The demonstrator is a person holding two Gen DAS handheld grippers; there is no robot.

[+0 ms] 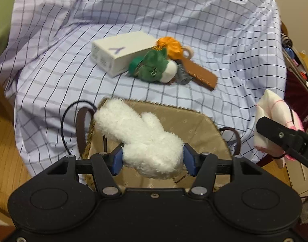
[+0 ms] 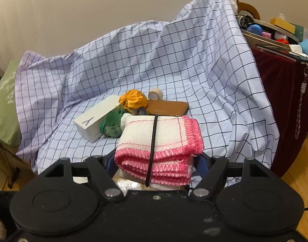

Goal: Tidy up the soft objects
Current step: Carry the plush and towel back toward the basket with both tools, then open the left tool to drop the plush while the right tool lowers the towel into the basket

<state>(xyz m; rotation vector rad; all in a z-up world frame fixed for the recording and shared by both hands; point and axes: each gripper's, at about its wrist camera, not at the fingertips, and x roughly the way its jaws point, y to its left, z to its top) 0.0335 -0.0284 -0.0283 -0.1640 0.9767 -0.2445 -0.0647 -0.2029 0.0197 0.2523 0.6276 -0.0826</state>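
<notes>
My left gripper (image 1: 153,159) is shut on a fluffy white plush toy (image 1: 139,133) and holds it over a tan woven basket (image 1: 194,121) with brown handles. My right gripper (image 2: 154,165) is shut on a folded white cloth with pink edging (image 2: 160,141), bound by a black band; it also shows at the right of the left wrist view (image 1: 273,117), beside the basket. On the checked sheet (image 1: 53,60) lie an orange fabric ball (image 1: 171,44), a green and white soft toy (image 1: 154,66), a white box (image 1: 119,50) and a brown case (image 1: 202,74).
A tape roll (image 2: 156,93) lies behind the brown case. A dark red draped table with a cluttered tray (image 2: 275,36) stands at the right. A green bag (image 2: 4,104) sits at the left. Wood floor (image 1: 4,151) shows below the sheet.
</notes>
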